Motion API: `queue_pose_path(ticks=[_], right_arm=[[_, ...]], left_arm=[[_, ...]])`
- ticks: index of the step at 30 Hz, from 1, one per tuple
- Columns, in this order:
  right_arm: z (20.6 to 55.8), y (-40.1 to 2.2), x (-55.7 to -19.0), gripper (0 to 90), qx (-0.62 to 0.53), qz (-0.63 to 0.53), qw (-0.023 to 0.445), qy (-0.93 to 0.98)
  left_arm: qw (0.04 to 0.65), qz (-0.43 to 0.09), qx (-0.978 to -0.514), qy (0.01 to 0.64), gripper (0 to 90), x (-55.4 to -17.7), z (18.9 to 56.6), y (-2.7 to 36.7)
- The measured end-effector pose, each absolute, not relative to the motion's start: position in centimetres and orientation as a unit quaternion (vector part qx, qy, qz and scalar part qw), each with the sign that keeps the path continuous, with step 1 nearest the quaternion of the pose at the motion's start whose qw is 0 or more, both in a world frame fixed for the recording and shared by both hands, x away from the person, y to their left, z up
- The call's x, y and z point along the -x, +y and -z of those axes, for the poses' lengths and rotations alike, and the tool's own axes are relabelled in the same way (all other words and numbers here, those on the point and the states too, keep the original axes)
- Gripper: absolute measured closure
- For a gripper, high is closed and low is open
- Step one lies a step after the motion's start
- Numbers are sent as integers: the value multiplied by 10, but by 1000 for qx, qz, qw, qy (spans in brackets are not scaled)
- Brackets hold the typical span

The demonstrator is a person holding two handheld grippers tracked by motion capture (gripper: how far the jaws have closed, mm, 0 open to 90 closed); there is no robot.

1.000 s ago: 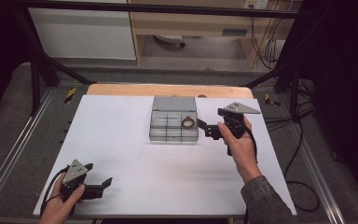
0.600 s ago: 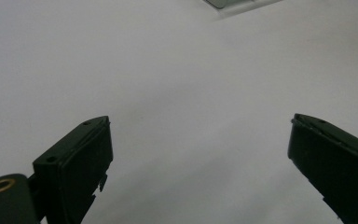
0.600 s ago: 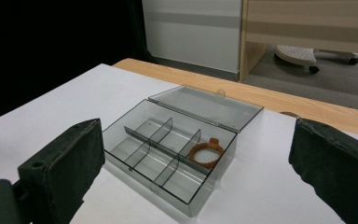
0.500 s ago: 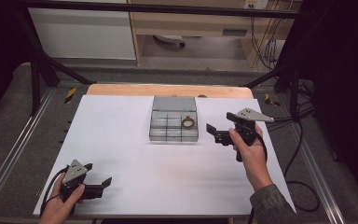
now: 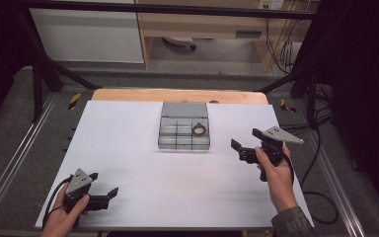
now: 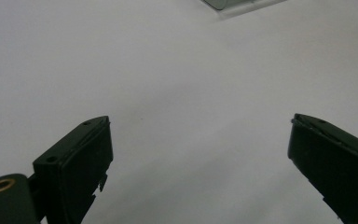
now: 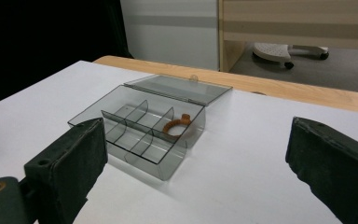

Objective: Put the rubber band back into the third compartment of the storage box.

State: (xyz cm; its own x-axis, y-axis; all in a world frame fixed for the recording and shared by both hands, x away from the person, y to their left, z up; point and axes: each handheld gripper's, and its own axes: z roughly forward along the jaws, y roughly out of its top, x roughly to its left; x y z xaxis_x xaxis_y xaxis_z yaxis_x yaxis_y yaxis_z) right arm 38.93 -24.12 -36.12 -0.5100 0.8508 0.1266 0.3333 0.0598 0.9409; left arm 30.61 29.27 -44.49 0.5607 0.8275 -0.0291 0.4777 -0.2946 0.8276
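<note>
A clear grey compartment box stands on the white table top at centre back, with its lid laid open behind it. A brown ring lies in a right-hand compartment. My right gripper hovers open to the right of the box, apart from it, jaws pointing at it. In the right gripper view the box and the ring sit ahead between the wide-apart jaws of the right gripper. My left gripper rests open at the near left; in its own view the left gripper frames bare white table.
A wooden strip borders the table's far edge. Metal frame rails run along both sides. Cables trail over the floor at the right. A corner of the box peeks in at the top of the left gripper view.
My right gripper has drawn back from the box's right side, toward the right and the near edge. The ring stays in its compartment. The left gripper has not moved.
</note>
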Motion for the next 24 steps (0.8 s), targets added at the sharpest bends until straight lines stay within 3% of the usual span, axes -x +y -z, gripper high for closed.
queue_pose_path(ticks=[24], right_arm=[[391,-267,-350,48,-452,-530,251,672]], left_arm=[[432,-211,-766,426,60,-306,443,294]])
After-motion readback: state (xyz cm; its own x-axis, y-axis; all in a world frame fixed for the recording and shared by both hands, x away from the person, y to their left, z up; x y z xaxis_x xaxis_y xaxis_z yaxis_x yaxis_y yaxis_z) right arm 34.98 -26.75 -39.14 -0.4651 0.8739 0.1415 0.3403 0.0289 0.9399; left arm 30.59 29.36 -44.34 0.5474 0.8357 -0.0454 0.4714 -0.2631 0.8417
